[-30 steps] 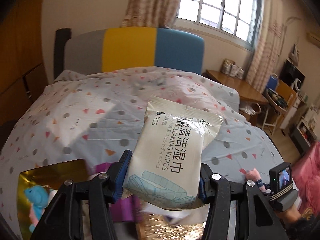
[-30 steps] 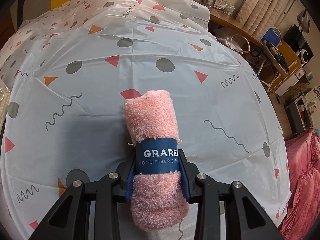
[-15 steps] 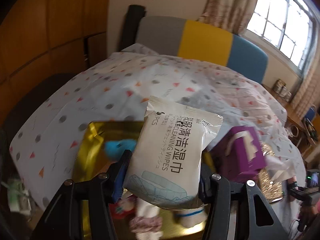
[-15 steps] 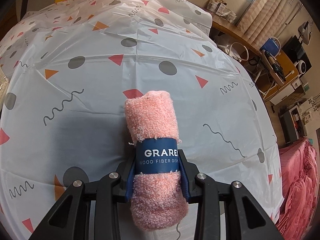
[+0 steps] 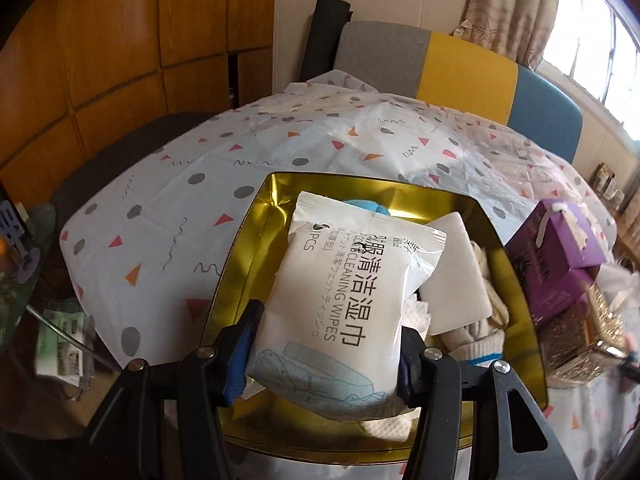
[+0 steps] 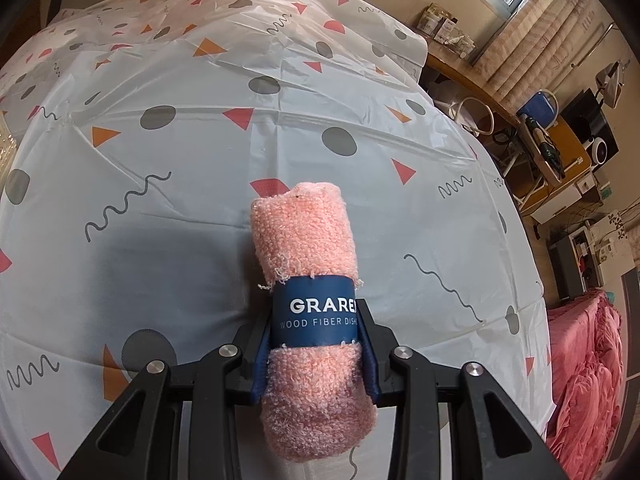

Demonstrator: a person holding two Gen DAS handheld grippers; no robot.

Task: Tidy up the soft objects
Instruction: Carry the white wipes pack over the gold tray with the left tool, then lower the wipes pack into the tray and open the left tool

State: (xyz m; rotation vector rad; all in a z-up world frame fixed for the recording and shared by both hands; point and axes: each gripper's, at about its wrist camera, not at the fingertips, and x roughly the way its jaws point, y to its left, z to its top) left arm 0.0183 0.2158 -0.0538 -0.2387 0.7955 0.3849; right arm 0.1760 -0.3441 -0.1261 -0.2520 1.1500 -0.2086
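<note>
Wipes pack (image 5: 352, 304) was held by left gripper (image 5: 324, 364) above part-filled gold tray (image 5: 236, 256); rolled dishcloth (image 6: 312, 296), clamped in right gripper (image 6: 314, 360), apparently remained unplaced.

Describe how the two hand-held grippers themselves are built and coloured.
Both look alike. The left hand-held gripper and right hand-held gripper have black angular frames with triangular cut-outs, round silver bolts at the pivots, and blue finger pads. No cables, markings or sleeves are visible.

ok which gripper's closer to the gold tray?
Left. The left gripper, shut on the wipes pack, hangs over the gold tray; the right gripper holds a pink cloth, no tray in view.
</note>
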